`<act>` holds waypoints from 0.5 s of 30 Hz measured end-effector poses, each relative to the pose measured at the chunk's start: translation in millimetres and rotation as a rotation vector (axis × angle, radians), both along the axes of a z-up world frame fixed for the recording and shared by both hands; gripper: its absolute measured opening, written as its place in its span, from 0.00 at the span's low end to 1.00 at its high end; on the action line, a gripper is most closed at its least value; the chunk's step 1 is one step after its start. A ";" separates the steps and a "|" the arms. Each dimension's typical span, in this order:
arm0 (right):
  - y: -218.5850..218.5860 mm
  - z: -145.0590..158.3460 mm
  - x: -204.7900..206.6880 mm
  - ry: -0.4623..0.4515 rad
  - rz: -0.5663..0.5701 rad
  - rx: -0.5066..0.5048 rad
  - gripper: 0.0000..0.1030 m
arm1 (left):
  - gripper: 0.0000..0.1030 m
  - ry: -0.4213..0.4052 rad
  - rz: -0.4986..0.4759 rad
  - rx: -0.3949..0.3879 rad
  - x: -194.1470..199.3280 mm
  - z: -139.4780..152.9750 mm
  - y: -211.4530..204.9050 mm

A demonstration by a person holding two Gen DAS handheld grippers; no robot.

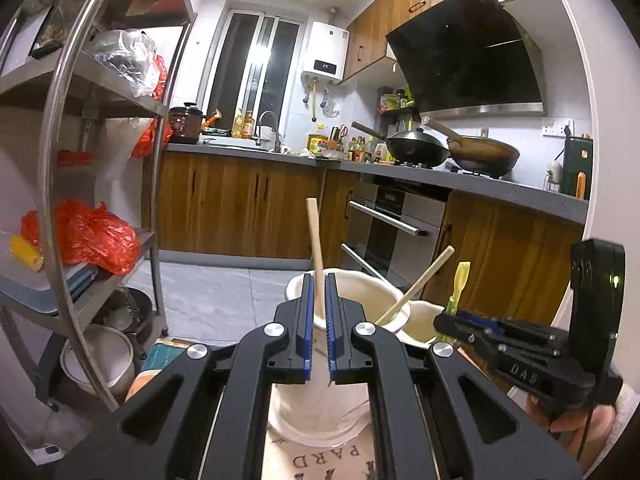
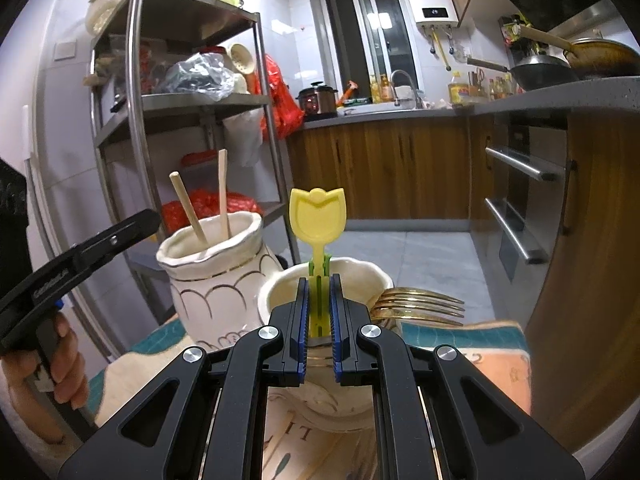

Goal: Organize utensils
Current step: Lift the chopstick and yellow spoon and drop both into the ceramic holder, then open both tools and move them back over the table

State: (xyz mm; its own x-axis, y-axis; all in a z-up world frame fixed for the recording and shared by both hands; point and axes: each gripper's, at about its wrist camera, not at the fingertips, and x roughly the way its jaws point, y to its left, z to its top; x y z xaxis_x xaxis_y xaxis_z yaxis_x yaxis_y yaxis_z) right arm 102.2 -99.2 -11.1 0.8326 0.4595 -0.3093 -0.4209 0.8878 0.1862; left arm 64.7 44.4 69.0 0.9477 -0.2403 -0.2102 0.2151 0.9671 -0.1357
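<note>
The tall cream vase (image 2: pixel 218 276) holds two chopsticks; the left tool (image 1: pixel 319 300) is closed on one chopstick (image 1: pixel 316 256), seemingly to seat it upright. The shorter jar (image 2: pixel 324 344) beside it receives the yellow tulip-handled utensil (image 2: pixel 318 216), pinched by the right tool (image 2: pixel 319 308). Gold forks (image 2: pixel 420 307) lie just beside the jar.

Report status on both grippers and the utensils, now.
Left gripper shut on a chopstick in the tall holder. Right gripper shut on the tulip-handled utensil over the short holder. Gold forks lie beside it; nothing blocking.
</note>
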 end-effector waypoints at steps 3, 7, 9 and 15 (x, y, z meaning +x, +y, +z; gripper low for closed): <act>-1.5 1.2 -3.9 -0.010 -0.005 0.007 0.27 | 0.07 0.006 0.004 0.006 -5.0 -3.3 0.8; -9.6 5.7 -10.3 -0.025 -0.031 0.016 0.33 | 0.14 0.022 0.012 0.026 -6.9 -8.8 0.6; -16.2 8.2 -14.4 -0.030 -0.042 0.037 0.40 | 0.27 0.026 0.021 0.032 -8.6 -11.3 0.3; -37.9 11.9 -25.5 -0.032 -0.074 0.093 0.62 | 0.57 0.026 0.034 0.030 -18.1 -17.2 3.0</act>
State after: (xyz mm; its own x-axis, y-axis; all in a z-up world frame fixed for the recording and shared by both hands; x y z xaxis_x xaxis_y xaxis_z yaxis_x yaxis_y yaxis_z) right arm 76.7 -137.0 0.9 0.8742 0.4217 -0.2407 -0.3618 0.8963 0.2565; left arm 46.6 47.5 51.8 0.9495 -0.2009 -0.2412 0.1785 0.9776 -0.1114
